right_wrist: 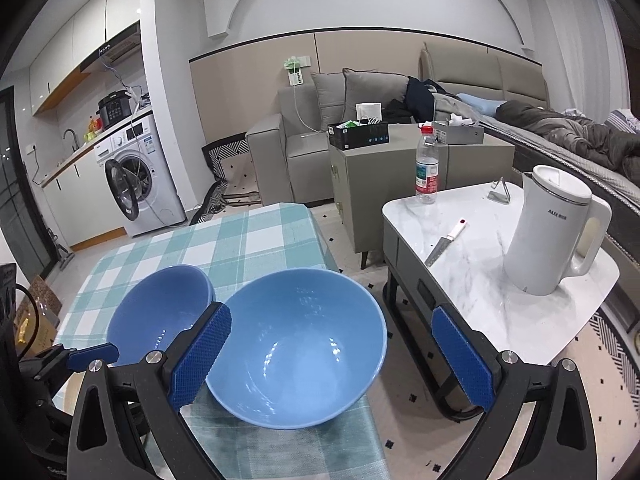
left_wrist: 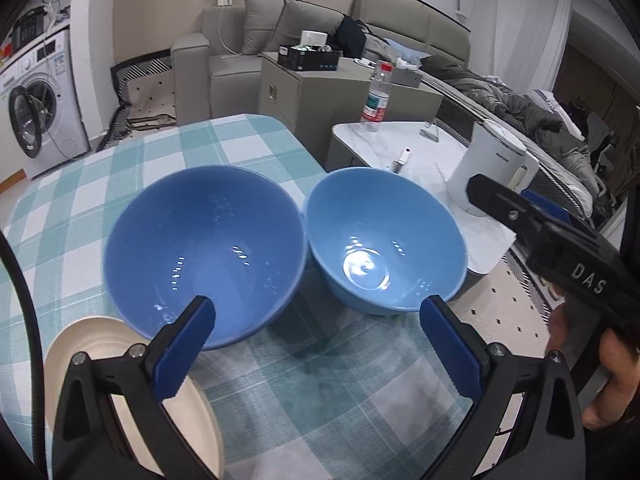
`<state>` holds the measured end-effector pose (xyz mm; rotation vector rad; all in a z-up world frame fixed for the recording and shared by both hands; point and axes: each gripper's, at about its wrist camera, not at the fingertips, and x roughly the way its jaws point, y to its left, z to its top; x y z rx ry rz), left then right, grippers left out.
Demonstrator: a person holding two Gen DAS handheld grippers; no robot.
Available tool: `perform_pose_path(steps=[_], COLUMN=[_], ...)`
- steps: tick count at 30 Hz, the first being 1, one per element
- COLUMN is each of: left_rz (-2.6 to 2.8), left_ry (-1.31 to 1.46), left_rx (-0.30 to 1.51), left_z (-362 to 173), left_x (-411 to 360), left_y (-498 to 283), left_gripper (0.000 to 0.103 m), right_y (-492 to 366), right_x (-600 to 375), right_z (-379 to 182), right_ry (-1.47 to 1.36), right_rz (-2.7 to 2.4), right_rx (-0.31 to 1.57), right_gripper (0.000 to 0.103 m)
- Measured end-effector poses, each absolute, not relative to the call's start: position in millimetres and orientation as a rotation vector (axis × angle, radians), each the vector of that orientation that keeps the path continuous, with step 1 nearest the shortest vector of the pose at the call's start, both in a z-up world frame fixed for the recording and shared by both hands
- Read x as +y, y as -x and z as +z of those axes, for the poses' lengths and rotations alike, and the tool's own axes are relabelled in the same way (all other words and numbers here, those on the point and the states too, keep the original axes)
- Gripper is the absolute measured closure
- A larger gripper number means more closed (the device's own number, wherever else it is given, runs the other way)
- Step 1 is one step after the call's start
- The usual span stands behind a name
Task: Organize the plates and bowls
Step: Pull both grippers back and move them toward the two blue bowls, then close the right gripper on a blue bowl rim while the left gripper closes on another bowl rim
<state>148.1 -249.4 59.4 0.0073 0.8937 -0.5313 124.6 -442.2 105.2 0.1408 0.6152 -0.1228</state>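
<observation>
Two blue bowls sit side by side on the teal checked tablecloth [left_wrist: 248, 136], rims nearly touching: the left bowl [left_wrist: 204, 252] and the right bowl [left_wrist: 386, 240], which stands at the table's right edge. The left gripper [left_wrist: 316, 320] hovers just above and behind them, its blue pads wide apart and holding nothing. Only the left wrist view shows the cream plate [left_wrist: 92, 344] under its left finger, and a hand [left_wrist: 616, 376] on the other tool's handle. The right gripper [right_wrist: 332, 344] is spread open too, its left pad against the right bowl's outer rim. Its view adds the white kettle [right_wrist: 552, 228], knife [right_wrist: 444, 244] and water bottle [right_wrist: 427, 168] on the marble side table [right_wrist: 480, 280]
</observation>
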Motion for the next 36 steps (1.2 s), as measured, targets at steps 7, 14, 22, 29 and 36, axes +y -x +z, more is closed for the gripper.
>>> perform_pose_path(steps=[7,14,22,29,36], left_rz=[-0.573,-0.581,-0.615,-0.616,-0.606], left_ry=[0.032,0.069,0.051,0.057,0.059], left_rx=[0.915,0.940,0.953,0.990,1.000], left_z=[59,50,50,44,35], left_x=[-258,-262,-276,-283,-290], left_y=[-153,-159,-159,-166,-171], left_gripper=[0.002,0.011,0.024,0.030,0.031], right_y=[-127,-133,-135,-140,-147], right_x=[-443,-460,-476,-476,-480], right_z=[103,91,83,75,62], right_ry=[-0.152,-0.189,-0.238,-0.230,-0.234], right_rz=[-0.128,-0.152,-0.154,-0.140,-0.152], right_rx=[0.620,0.646,0.661,0.683,0.716], right_gripper=[0.001,0.001,0.001,0.001,0.001])
